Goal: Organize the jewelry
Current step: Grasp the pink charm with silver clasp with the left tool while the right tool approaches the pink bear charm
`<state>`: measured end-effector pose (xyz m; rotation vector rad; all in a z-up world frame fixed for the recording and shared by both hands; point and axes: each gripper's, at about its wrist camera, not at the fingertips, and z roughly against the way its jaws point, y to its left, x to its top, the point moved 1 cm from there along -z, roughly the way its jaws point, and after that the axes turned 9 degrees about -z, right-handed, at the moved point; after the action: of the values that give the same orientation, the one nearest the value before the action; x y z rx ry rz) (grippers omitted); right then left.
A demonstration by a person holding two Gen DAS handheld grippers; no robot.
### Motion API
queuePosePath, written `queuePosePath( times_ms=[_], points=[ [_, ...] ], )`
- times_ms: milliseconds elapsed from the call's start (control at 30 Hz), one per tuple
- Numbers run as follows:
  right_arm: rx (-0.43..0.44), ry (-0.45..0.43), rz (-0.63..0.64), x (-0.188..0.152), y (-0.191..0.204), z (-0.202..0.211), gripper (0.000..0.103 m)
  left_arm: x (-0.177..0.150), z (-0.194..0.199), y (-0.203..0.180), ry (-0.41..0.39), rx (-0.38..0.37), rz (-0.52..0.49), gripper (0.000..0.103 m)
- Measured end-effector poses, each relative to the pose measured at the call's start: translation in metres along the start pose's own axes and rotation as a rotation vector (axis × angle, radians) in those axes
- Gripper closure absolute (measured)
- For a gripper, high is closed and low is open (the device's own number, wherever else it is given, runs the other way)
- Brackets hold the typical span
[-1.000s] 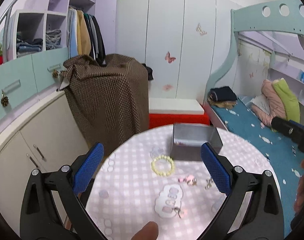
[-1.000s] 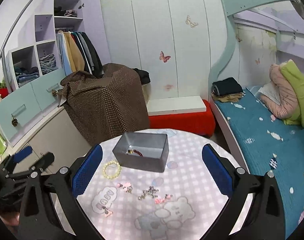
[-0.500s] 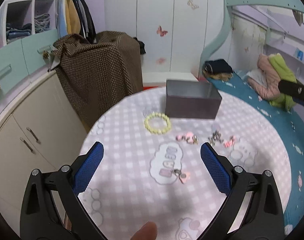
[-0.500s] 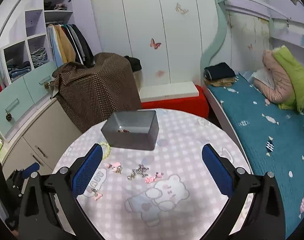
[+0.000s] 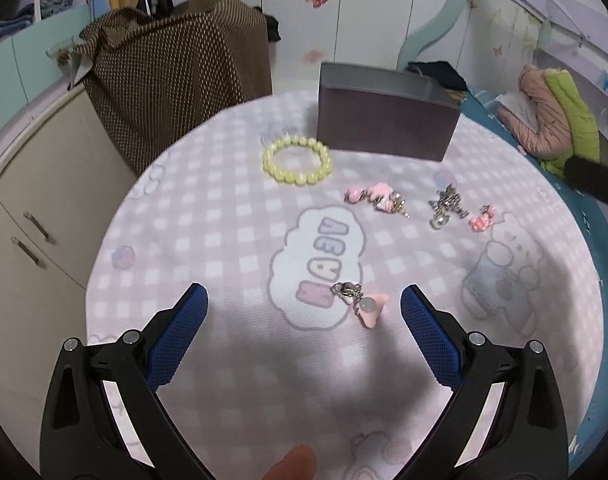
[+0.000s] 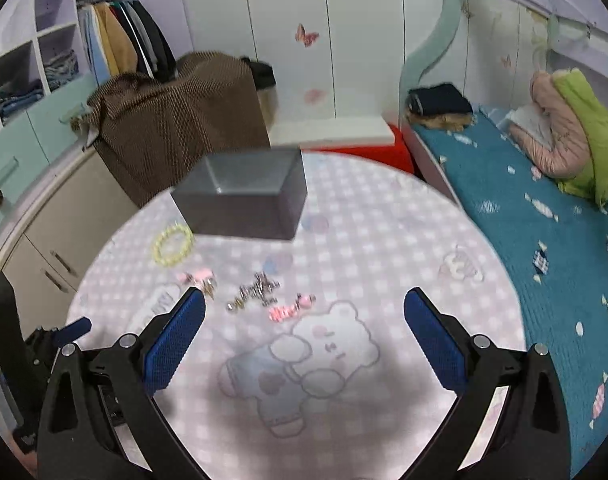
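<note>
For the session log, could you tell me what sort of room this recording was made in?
Most likely a child's bedroom: a bunk bed with a blue candy-print cover, an open wardrobe of hanging clothes, and butterfly stickers on the doors.

A gray box [image 5: 388,120] sits at the far side of the worktop [image 5: 224,240]. A yellow bead bracelet [image 5: 297,161] lies flat just beside it. Pink [image 5: 378,196] and silver charms [image 5: 446,204] lie nearer, and a pink charm [image 5: 362,304] lies nearest.

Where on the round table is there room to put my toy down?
Bare cloth lies on the bed side of the table, right of the grey box, and near the bear print. It is crowded in the middle-left: yellow bracelet, pink charms, silver piece and pink keychain.
</note>
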<state>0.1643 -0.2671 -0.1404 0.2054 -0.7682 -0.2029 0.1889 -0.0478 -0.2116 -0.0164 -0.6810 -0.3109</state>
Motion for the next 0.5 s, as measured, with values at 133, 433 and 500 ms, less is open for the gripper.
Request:
queuePosePath(
  times_ms=[133, 433, 500],
  points=[
    [-0.004, 0.027, -0.004, -0.004, -0.004, -0.010, 0.007, -0.001, -0.011, -0.001, 0.027, -0.028, 0.009, 0.007],
    [-0.037, 0.100, 0.012, -0.012, -0.014, -0.038, 0.007, 0.001, -0.021, -0.007, 0.048, -0.033, -0.014, 0.054],
    [-0.046, 0.118, 0.019, -0.013, -0.015, -0.046, 0.007, 0.003, -0.021, -0.006, 0.045, -0.046, -0.018, 0.071]
  ],
)
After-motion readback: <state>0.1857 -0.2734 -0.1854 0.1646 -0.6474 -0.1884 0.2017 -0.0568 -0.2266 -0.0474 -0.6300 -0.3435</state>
